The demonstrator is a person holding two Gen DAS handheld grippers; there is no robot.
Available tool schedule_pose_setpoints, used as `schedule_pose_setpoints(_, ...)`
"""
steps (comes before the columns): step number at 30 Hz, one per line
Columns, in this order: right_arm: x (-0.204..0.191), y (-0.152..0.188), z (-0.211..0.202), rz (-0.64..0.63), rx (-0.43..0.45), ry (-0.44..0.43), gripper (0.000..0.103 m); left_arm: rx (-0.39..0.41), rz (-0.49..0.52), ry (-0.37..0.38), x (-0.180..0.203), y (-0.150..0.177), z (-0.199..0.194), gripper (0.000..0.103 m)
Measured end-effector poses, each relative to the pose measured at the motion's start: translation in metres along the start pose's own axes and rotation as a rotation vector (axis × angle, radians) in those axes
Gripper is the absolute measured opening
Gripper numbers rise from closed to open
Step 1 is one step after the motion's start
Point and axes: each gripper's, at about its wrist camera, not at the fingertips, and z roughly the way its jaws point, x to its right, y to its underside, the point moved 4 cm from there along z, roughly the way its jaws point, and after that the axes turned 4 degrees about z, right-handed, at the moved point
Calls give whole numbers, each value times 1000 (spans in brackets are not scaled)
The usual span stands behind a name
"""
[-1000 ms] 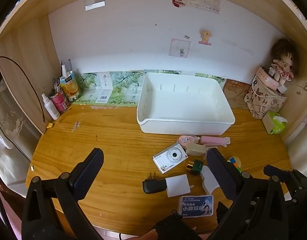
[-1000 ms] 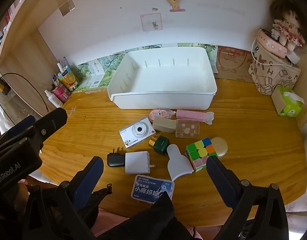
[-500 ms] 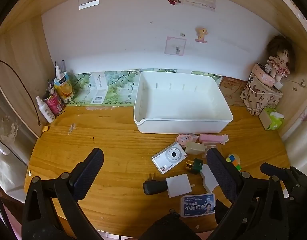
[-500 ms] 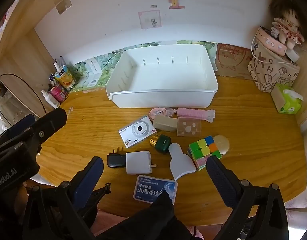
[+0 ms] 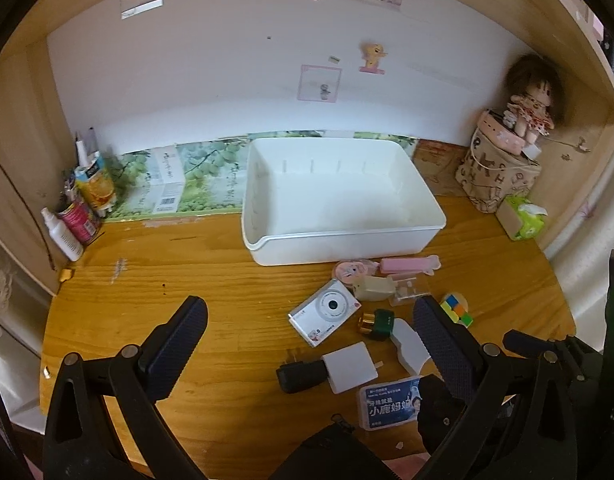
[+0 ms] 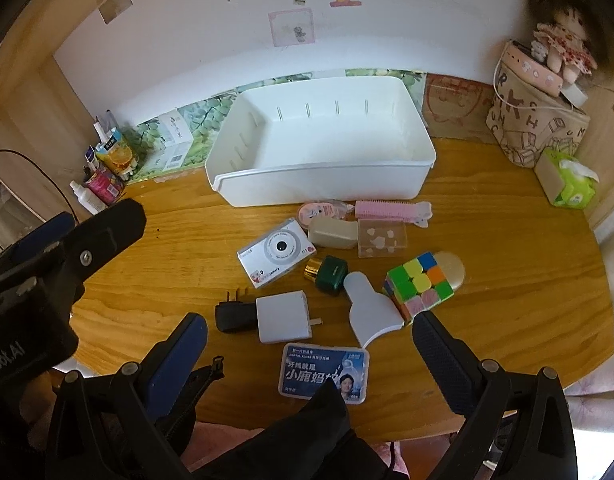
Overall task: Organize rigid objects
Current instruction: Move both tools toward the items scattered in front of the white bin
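Note:
An empty white bin (image 5: 339, 204) (image 6: 327, 148) stands at the back of the wooden desk. In front of it lie a white camera (image 6: 277, 253) (image 5: 325, 312), a white charger (image 6: 283, 317) with a black plug (image 6: 233, 314), a green bottle (image 6: 329, 274), a colour cube (image 6: 419, 284), a white scraper (image 6: 371, 312), a pink comb (image 6: 391, 210), a clear box (image 6: 382, 238) and a blue floss box (image 6: 325, 372). My left gripper (image 5: 311, 344) is open and empty, left of the pile. My right gripper (image 6: 309, 354) is open and empty above the near desk edge.
Bottles and a can (image 5: 77, 216) stand at the back left. A patterned bag with a doll (image 6: 539, 120) and a green tissue pack (image 6: 567, 180) stand at the back right. The left gripper's body (image 6: 47, 272) shows at the left of the right wrist view.
Both grippers have drawn back and risen a little, so the bin and pile sit slightly farther off. Nothing on the desk has moved.

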Motion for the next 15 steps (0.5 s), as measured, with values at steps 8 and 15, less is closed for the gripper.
schedule_pose_setpoints(8, 11, 2, -2, 43, -3, 10, 103, -7, 19, 31, 10, -4, 3, 102)
schedule_pose_setpoints(15, 36, 4, -3, 51, -36, 10, 103, -37, -13, 29, 30, -3, 10, 102)
